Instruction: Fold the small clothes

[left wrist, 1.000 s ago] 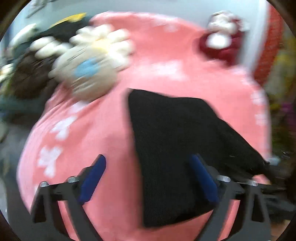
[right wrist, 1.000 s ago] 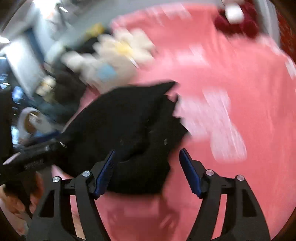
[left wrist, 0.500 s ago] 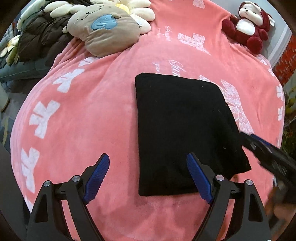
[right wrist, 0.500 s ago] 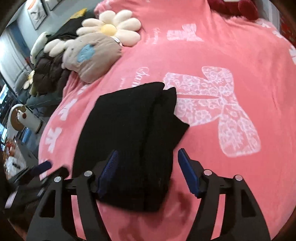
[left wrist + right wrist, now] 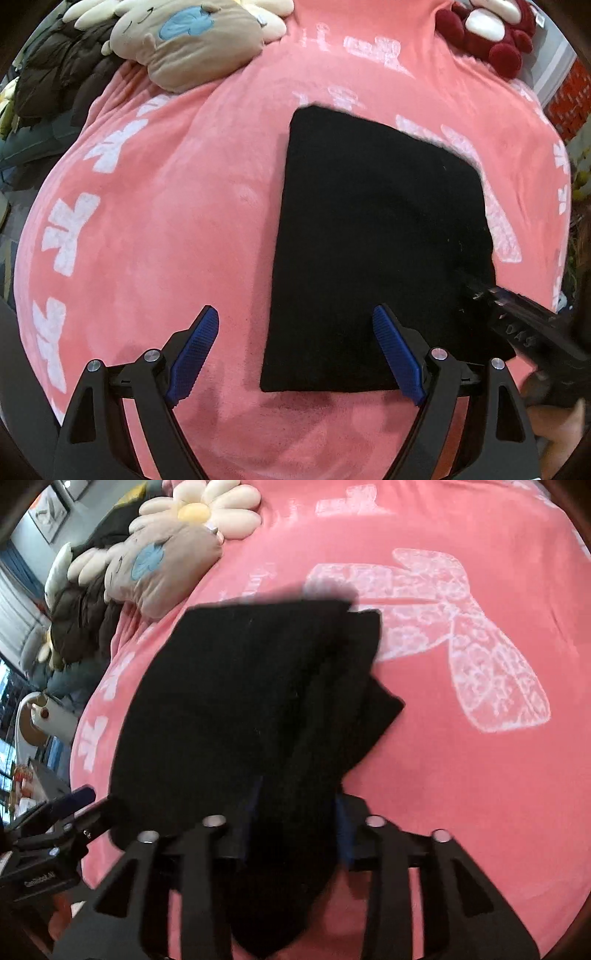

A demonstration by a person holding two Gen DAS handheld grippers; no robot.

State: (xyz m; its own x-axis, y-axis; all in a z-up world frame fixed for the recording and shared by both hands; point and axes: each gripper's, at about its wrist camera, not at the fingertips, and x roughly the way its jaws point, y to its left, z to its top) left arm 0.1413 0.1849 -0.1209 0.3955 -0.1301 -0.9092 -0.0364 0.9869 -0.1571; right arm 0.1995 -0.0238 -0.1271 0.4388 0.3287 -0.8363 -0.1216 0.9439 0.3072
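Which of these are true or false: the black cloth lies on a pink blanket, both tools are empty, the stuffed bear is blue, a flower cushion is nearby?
1. The black cloth lies on a pink blanket. True.
2. Both tools are empty. False: the right tool has been closing around the cloth's near edge; the left tool is open.
3. The stuffed bear is blue. False: dark red and white.
4. A flower cushion is nearby. True.
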